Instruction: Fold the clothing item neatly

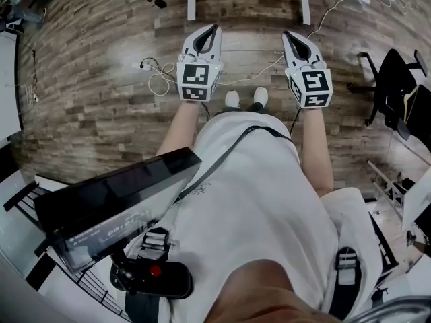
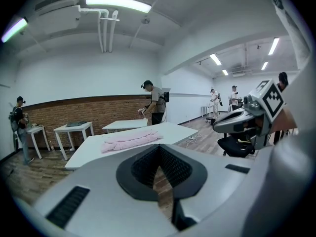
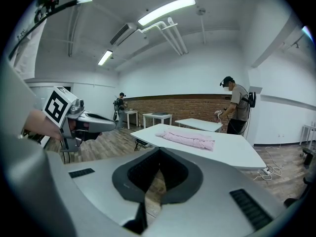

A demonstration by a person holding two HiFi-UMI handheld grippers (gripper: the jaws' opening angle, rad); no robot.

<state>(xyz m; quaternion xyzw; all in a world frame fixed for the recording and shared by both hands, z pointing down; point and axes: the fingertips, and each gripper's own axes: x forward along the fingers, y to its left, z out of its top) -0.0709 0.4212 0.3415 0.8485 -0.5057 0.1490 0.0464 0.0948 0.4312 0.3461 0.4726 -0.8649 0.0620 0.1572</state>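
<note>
Wood-plank floor fills the head view, with white cables lying on it. Only this view shows the person's white shirt, the shoes and both bare forearms, stretched forward side by side. The left tongs and the right tongs point ahead and slightly down, well apart. Each carries a cube of black-and-white square markers. At lower left a dark box bears pale print too blurred to read.

Counter and garment show only in the gripper views. The left gripper view has a white counter ahead with the pink garment lying on it as a long rumpled strip. A brick wall runs behind, and a person stands past the counter. The right gripper view takes in the same counter and garment from the other side, with the left tongs at its left edge. Both sets of tongs are clenched with nothing between them, well apart from the garment.
</note>
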